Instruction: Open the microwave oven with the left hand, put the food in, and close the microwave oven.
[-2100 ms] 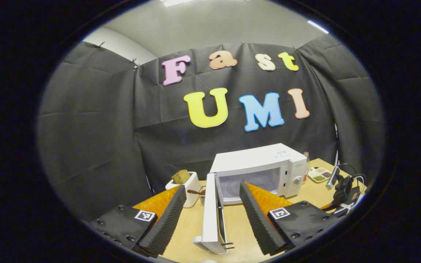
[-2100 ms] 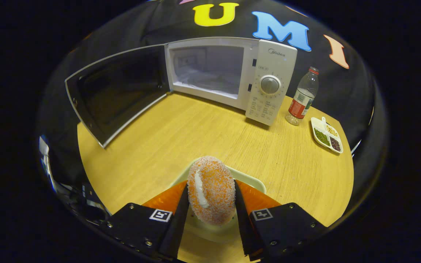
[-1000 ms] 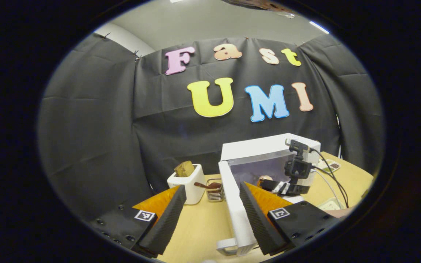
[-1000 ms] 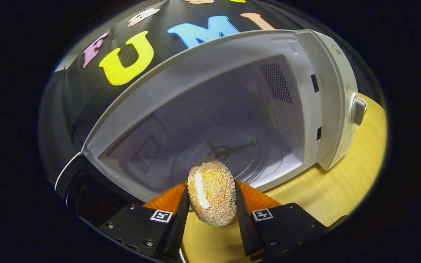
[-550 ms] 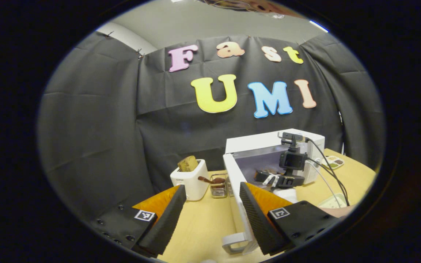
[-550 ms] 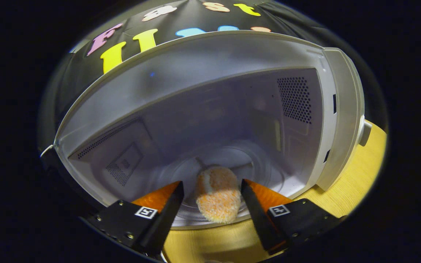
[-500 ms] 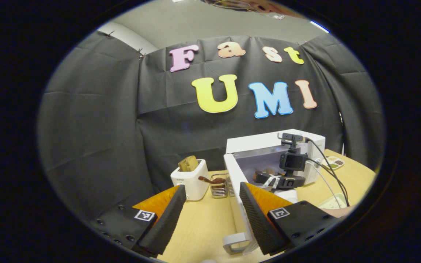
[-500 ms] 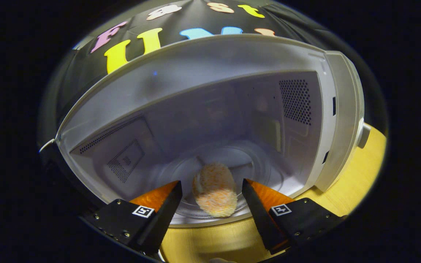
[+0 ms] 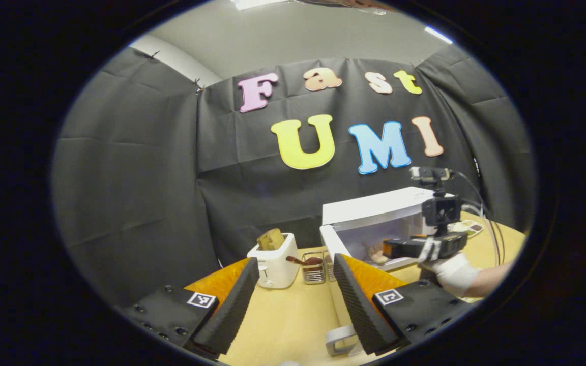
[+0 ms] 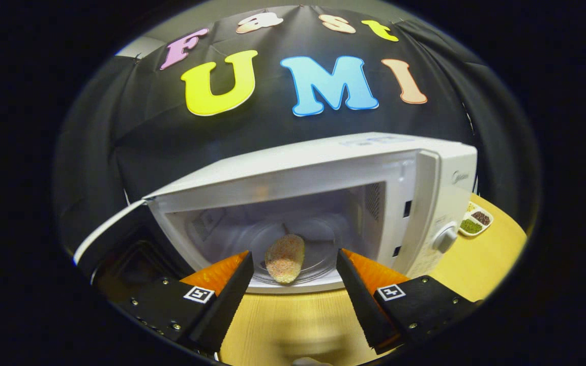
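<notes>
Right gripper view: food (image 10: 285, 258) sits on the glass turntable inside the microwave oven (image 10: 323, 203), long axis roughly upright, narrow end up, leaning slightly right. Right gripper (image 10: 293, 277) is spread wide, nothing between its fingers, just outside the cavity mouth. Door (image 10: 115, 244) hangs open to the left. Brand mark on the control panel (too blurred to read). Left gripper view: left gripper (image 9: 295, 282) also wide and empty, door handle (image 9: 341, 339) beside its right finger.
</notes>
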### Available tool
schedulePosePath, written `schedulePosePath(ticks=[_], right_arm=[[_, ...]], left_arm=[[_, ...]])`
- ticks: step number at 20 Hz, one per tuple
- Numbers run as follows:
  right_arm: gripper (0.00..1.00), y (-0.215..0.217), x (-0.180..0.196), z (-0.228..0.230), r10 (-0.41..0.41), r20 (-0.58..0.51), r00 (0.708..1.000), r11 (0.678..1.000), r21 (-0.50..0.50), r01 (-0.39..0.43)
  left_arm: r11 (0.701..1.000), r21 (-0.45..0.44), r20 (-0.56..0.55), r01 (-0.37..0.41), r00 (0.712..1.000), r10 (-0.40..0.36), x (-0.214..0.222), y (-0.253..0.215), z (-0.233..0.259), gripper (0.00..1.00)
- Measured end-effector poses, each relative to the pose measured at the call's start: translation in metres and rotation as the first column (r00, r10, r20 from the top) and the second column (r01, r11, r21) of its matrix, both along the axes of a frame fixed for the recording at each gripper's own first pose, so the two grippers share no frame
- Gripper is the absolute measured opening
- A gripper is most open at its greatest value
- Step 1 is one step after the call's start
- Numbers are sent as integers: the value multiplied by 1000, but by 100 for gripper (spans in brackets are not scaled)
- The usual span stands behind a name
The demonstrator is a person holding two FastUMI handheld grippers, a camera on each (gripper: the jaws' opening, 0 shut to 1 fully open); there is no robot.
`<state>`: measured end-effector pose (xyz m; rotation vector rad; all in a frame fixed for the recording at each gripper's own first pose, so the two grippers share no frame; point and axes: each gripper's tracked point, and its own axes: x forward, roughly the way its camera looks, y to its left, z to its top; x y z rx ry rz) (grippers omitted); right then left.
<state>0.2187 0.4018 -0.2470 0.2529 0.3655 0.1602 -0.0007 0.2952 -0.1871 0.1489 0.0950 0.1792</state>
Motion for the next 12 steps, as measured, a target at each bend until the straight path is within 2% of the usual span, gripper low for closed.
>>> schedulePosePath(ticks=[2,5,8,11,12], right_arm=[[100,-22,-28,28,50,33,998,998,-26,-49],[100,-64,-66,57,115,37,993,989,-98,-111],[100,-109,-103,91,125,70,990,982,-151,-114],[100,-142,-136,118,127,90,988,980,-165,-110],[100,-154,-144,125,121,91,988,980,-171,-104]], left_arm=[[1000,-12,1,-7,1000,7,-5,6,-4,100],[1000,3,-35,-31,999,31,-14,21,-22,98],[999,19,-62,-31,998,32,-23,29,-43,100],[999,-30,-98,-24,995,21,-32,32,-73,100],[999,-25,-121,-30,992,27,-35,35,-85,95]])
